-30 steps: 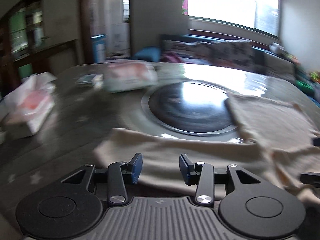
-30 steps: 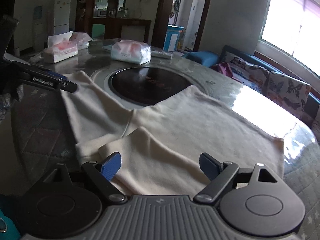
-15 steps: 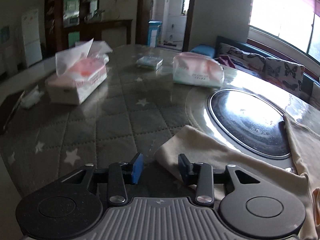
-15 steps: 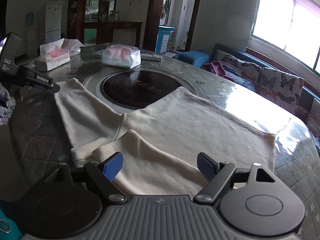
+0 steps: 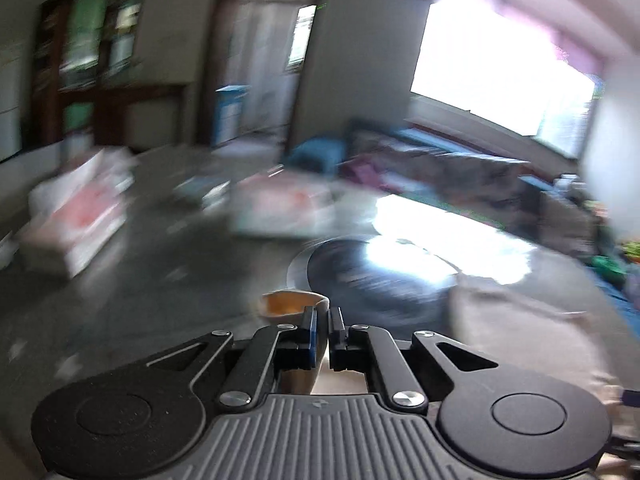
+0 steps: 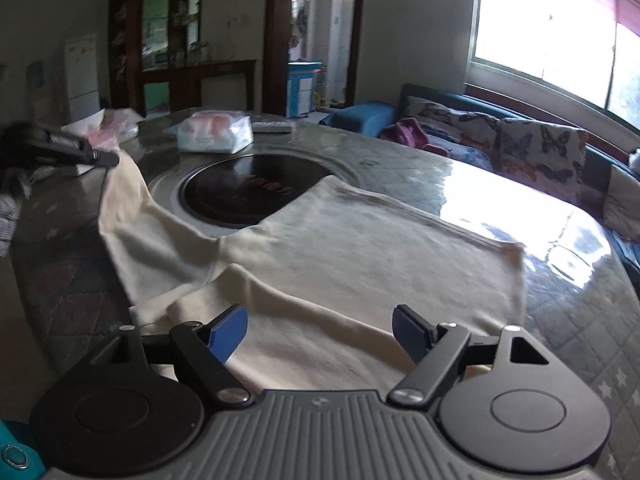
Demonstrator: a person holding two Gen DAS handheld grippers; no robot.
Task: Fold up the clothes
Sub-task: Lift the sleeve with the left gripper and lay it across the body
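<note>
Blurred tissue packs [image 5: 76, 220], table [image 5: 160, 280]

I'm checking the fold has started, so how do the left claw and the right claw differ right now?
The left claw is shut on the cream shirt's sleeve end, just closed; the right claw stands open, gripping nothing. The left one lifts its sleeve off the table; the right hovers over cloth lying flat. Both have blue pads.

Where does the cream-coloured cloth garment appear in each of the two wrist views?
Left wrist view: the cream-coloured cloth garment lies lower right, one end pinched in the left tool.
Right wrist view: it fills the centre, spread over the table, its left end lifted by that tool; the right tool hangs open.
Shared landmark: the round black cooktop.
</note>
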